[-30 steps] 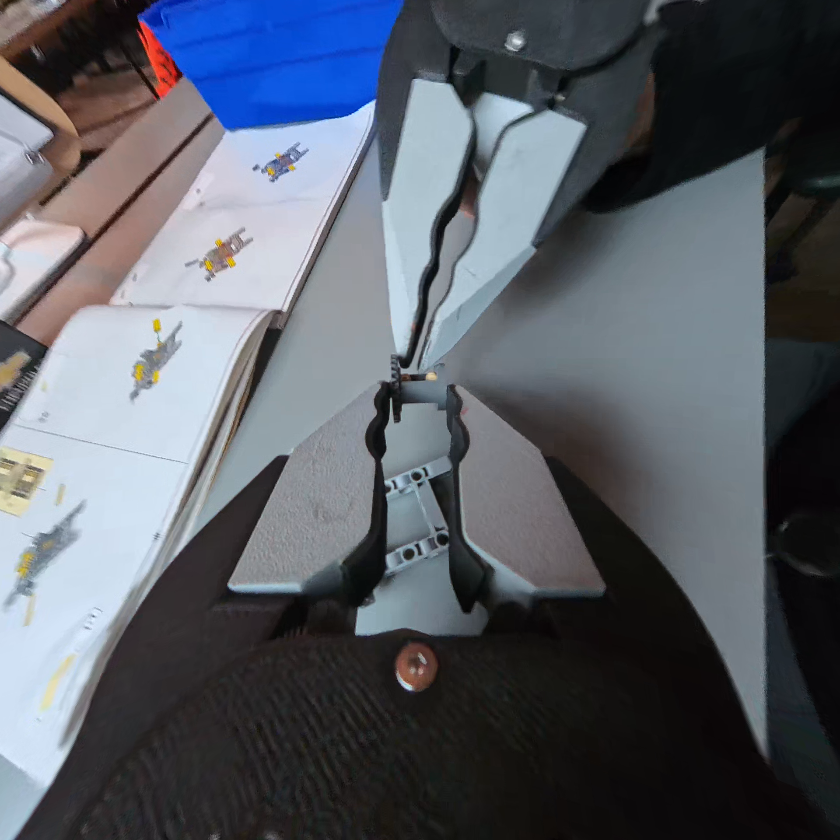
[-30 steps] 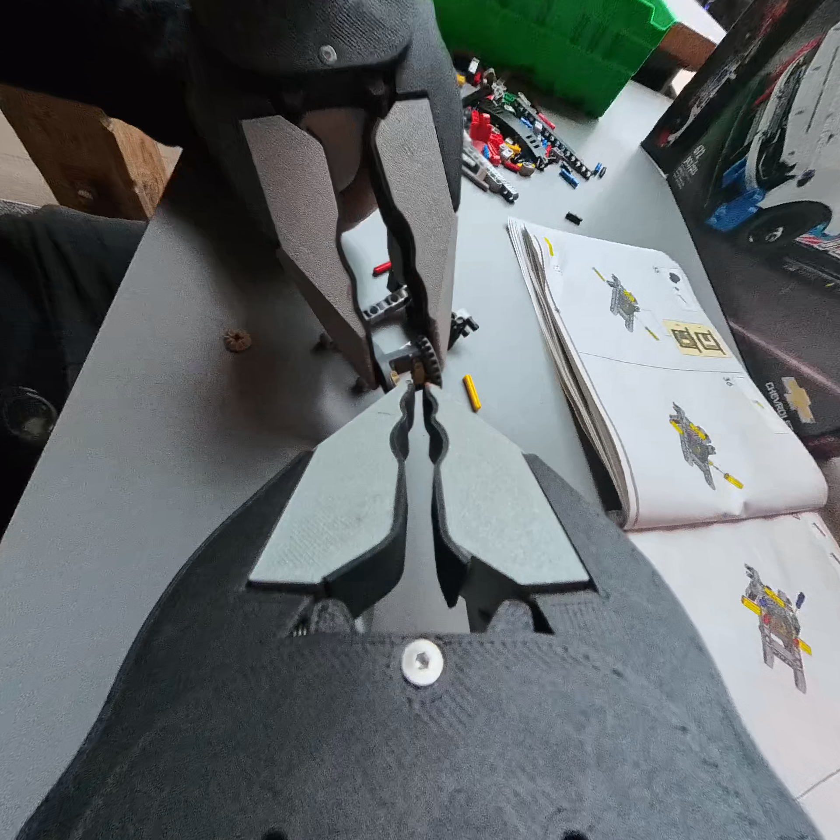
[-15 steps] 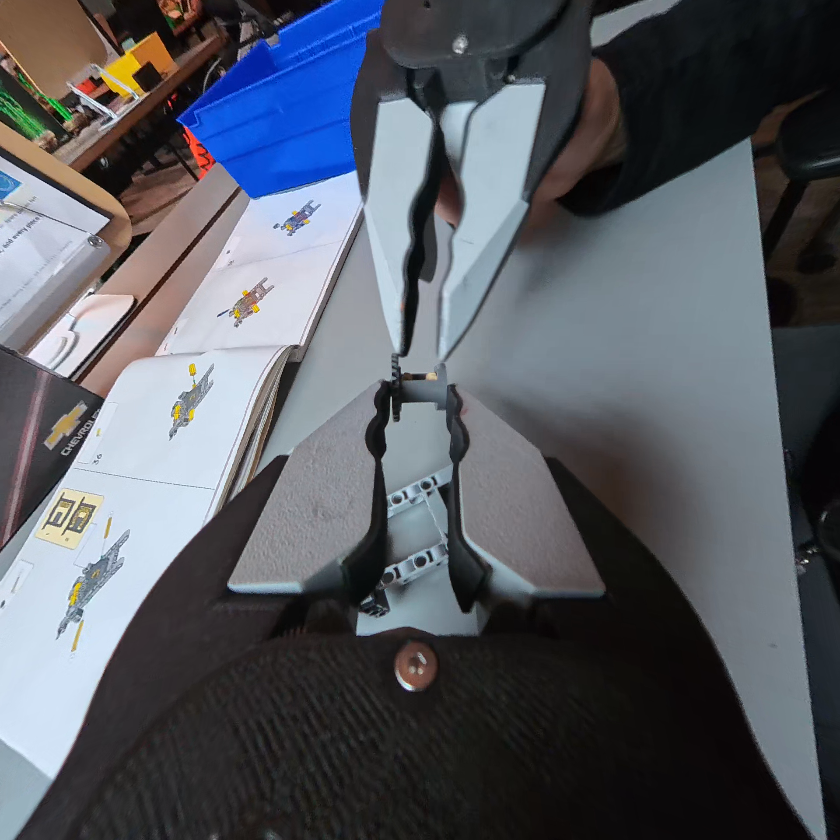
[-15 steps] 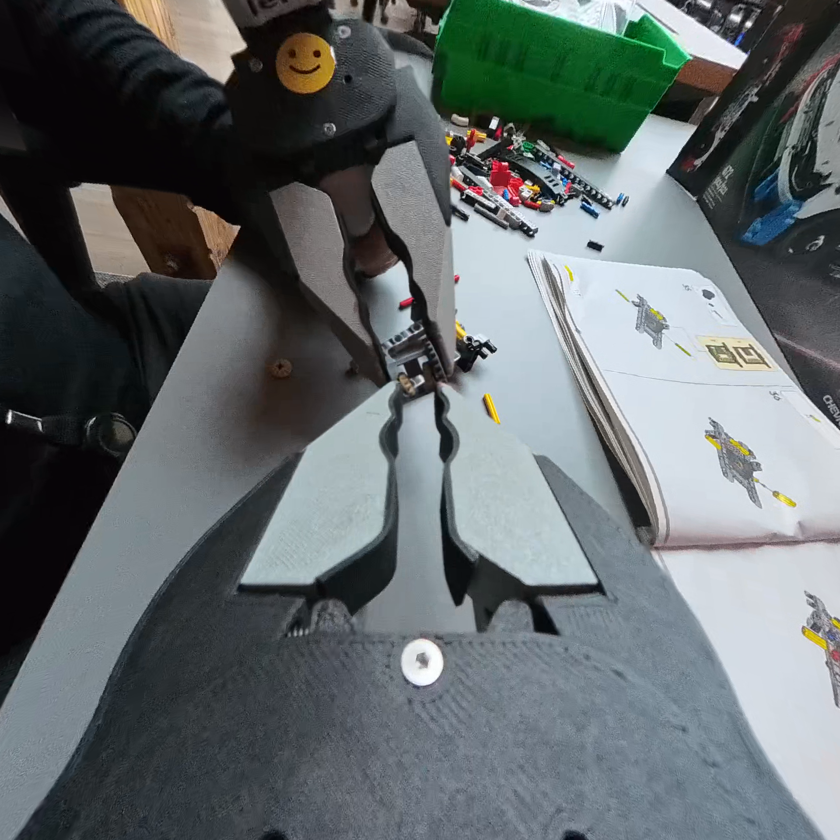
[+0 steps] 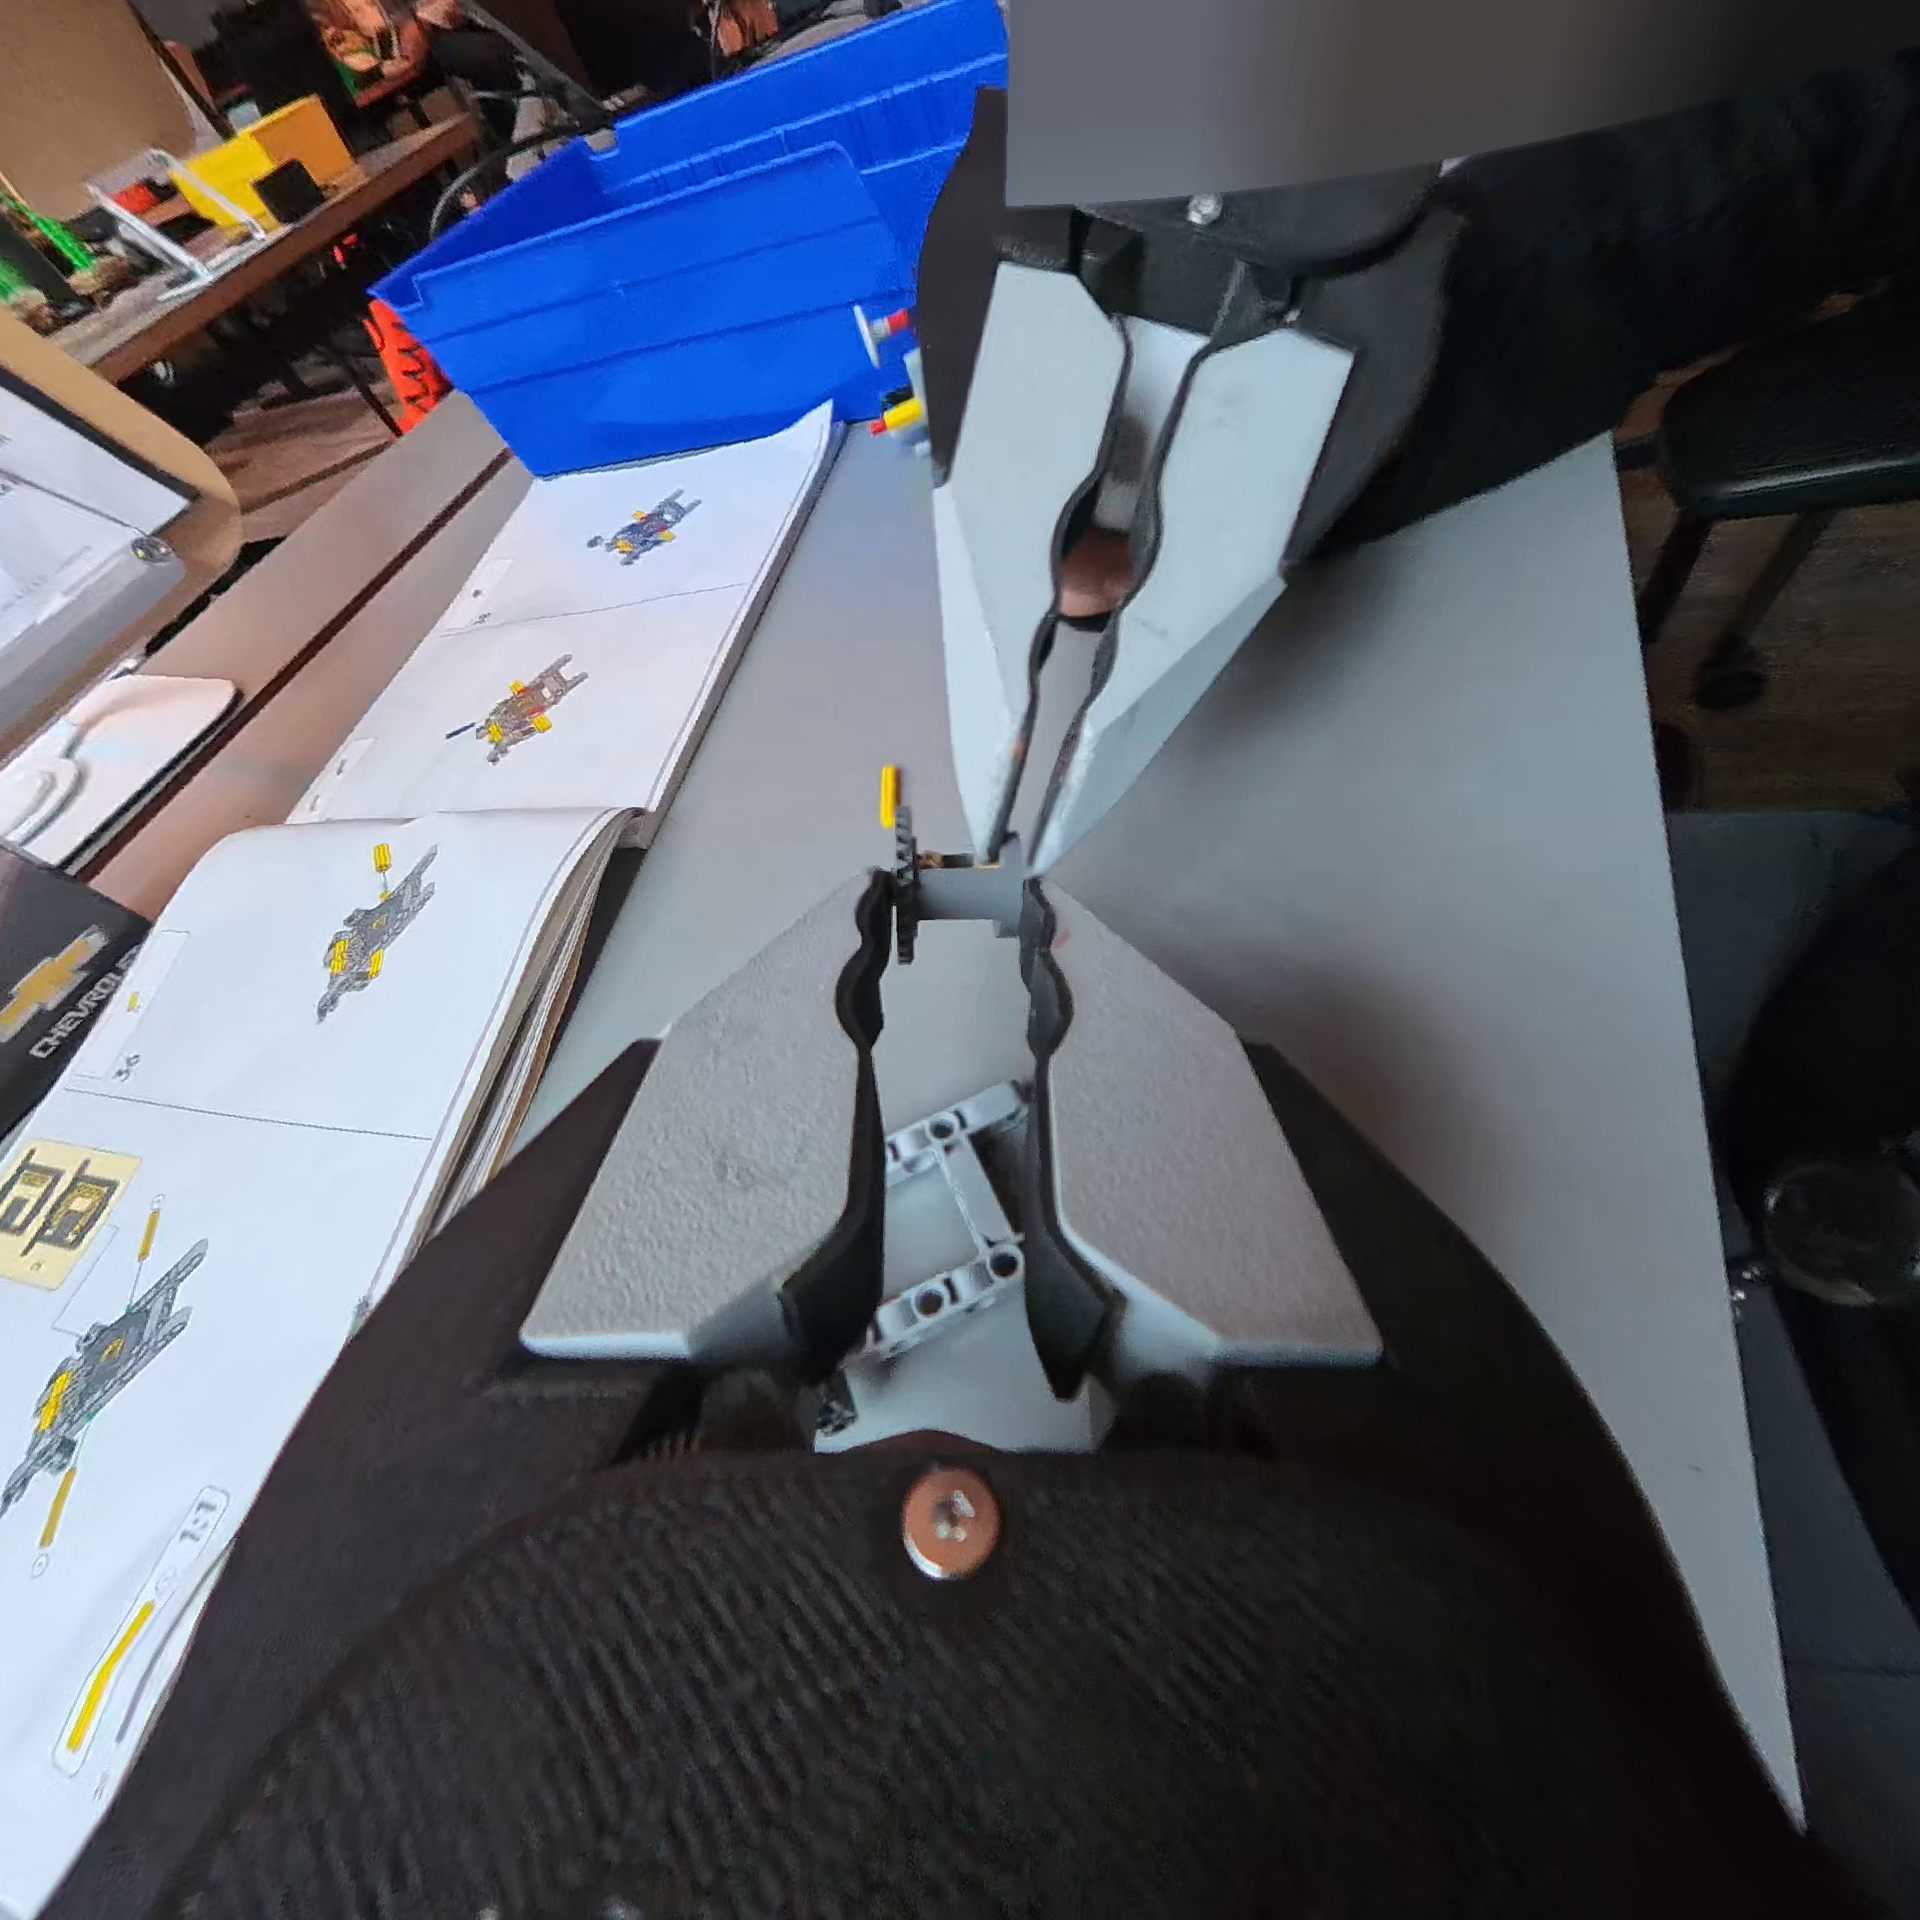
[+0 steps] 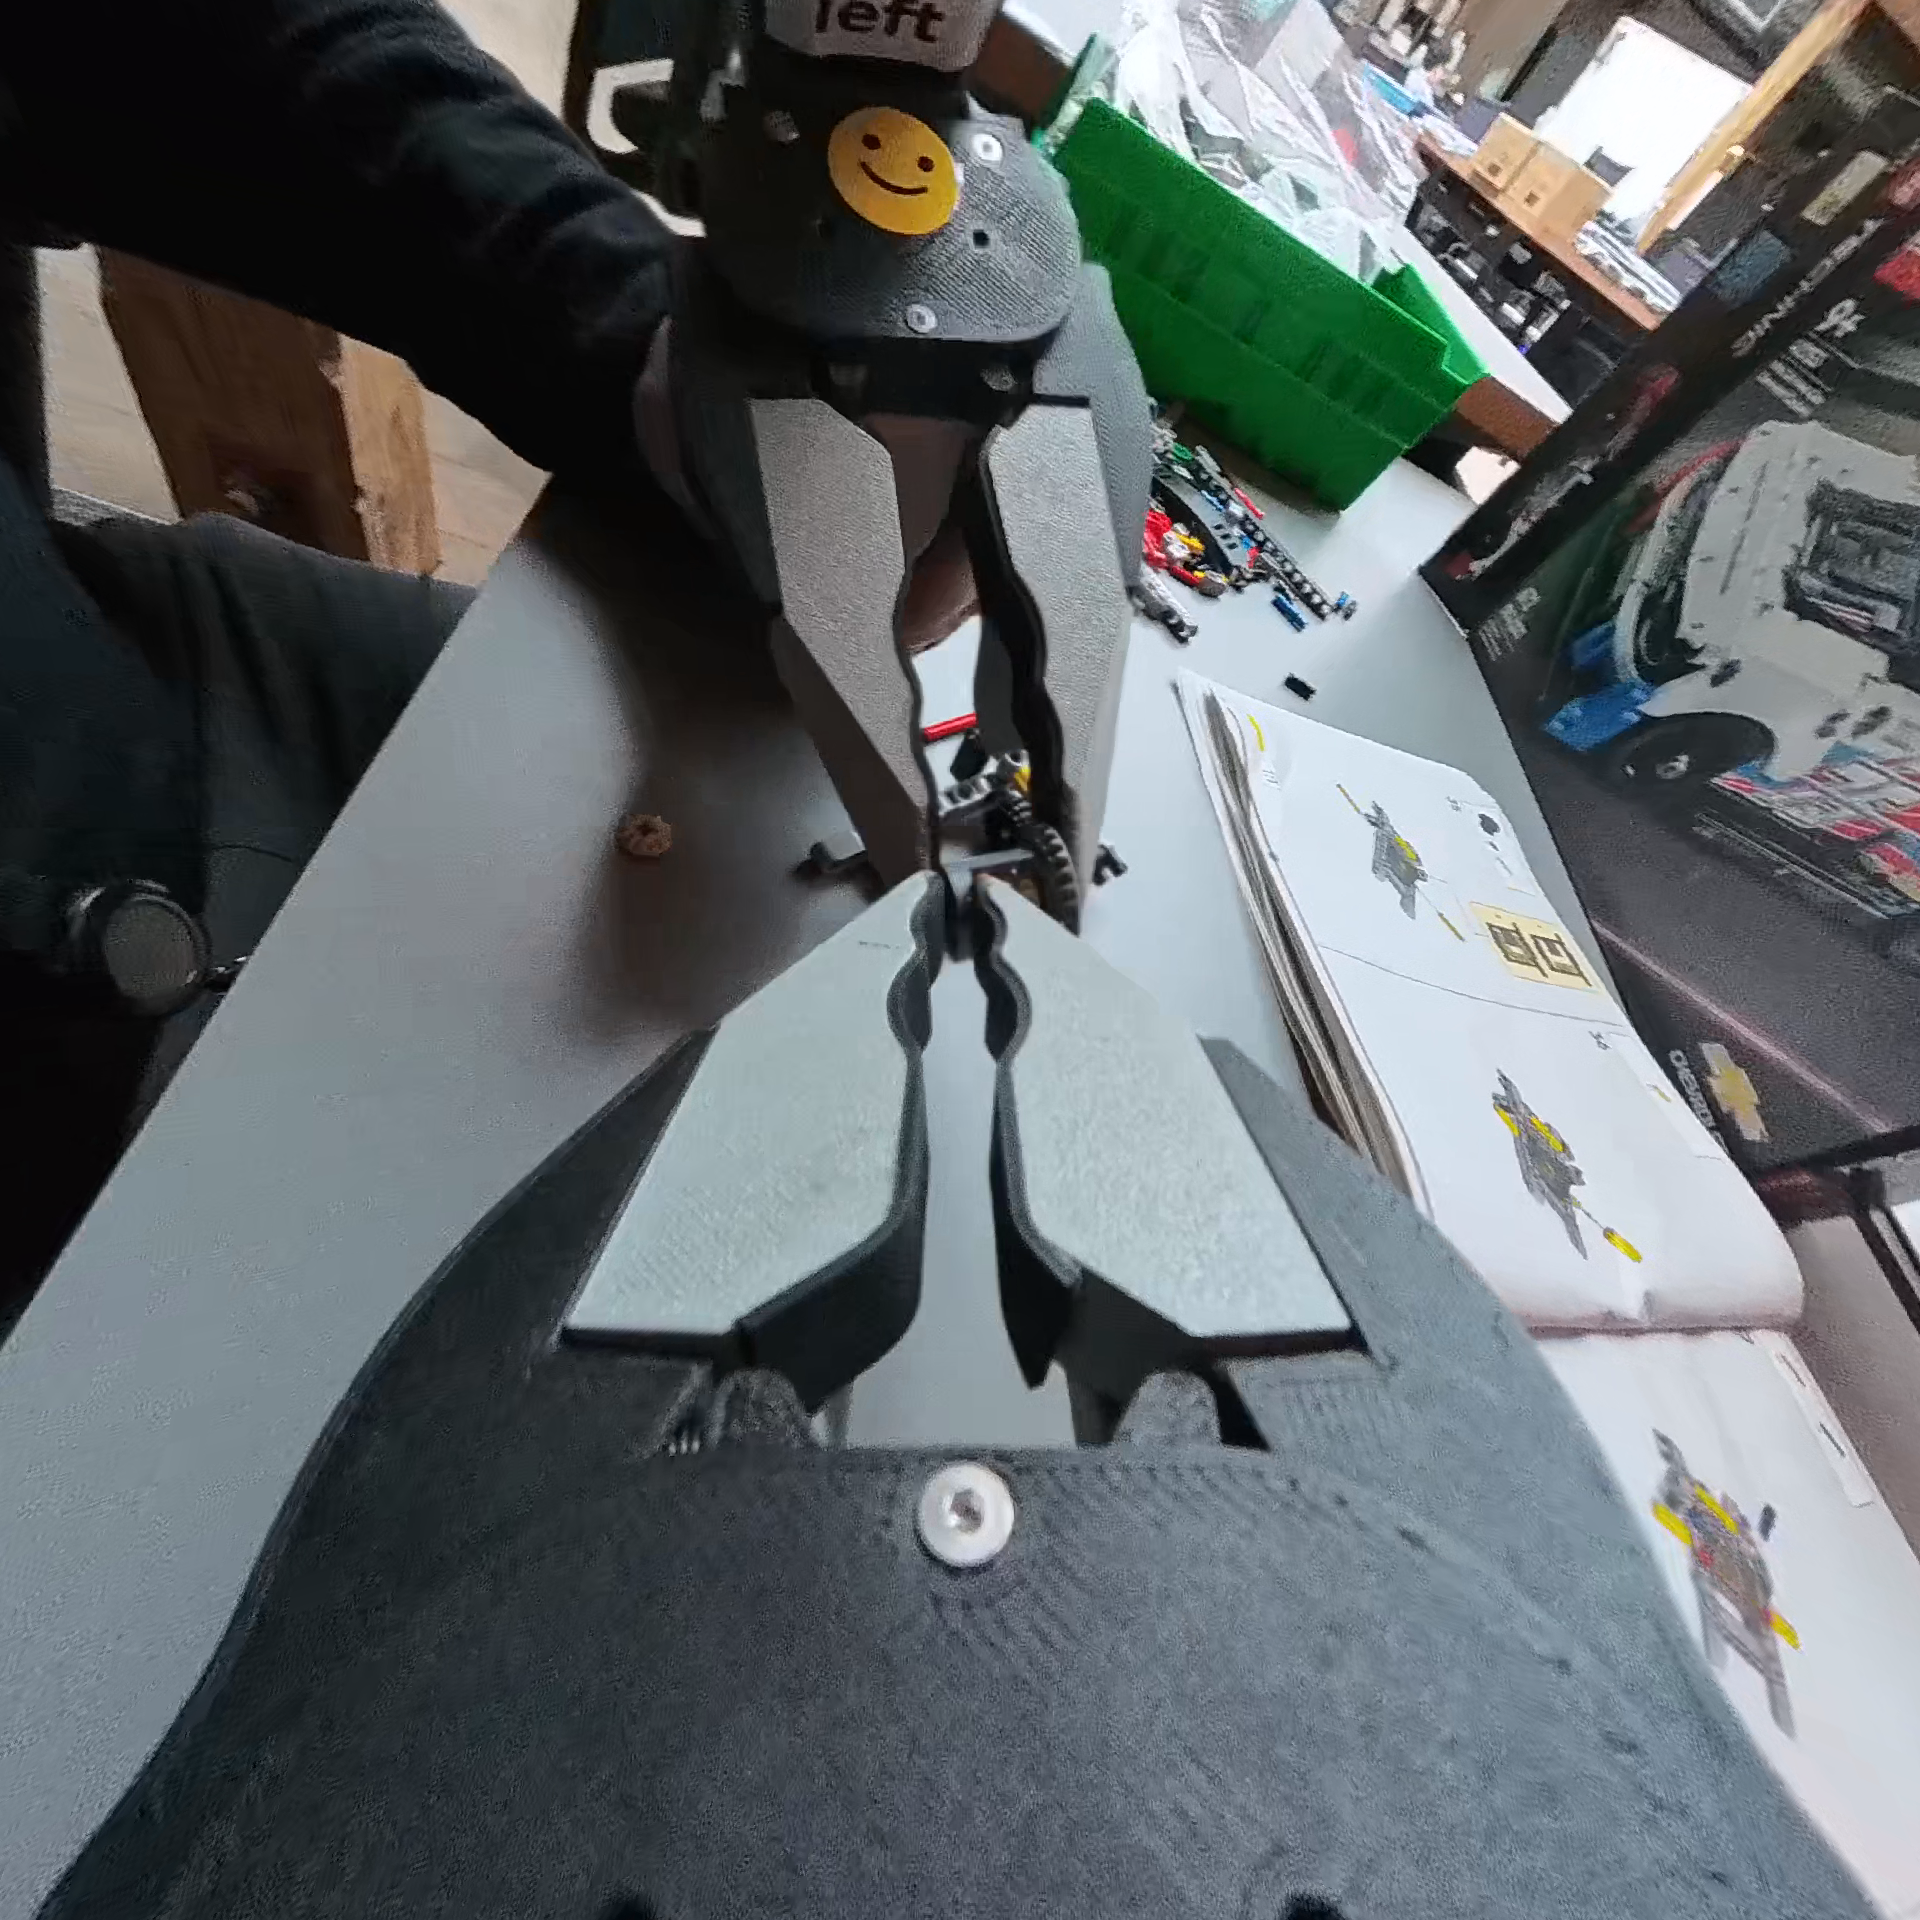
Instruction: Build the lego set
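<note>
Above the open instruction booklet [image 5: 343,956], left gripper [image 5: 961,909] clamped the grey gear assembly [image 5: 956,894]; right gripper [image 6: 961,914] pinched its axle end, best pushed straight.

We count two tongs, the left tongs [image 5: 961,899] and the right tongs [image 6: 961,902], over one grey bench [image 5: 1351,935]. We see two open instruction booklets [image 5: 343,966] [image 5: 644,582], one blue bin [image 5: 675,301], one green bin [image 6: 1247,301] and one printed box [image 6: 1766,623]. The loose bricks [image 6: 1216,540] are too many and too small for us to count.
</note>
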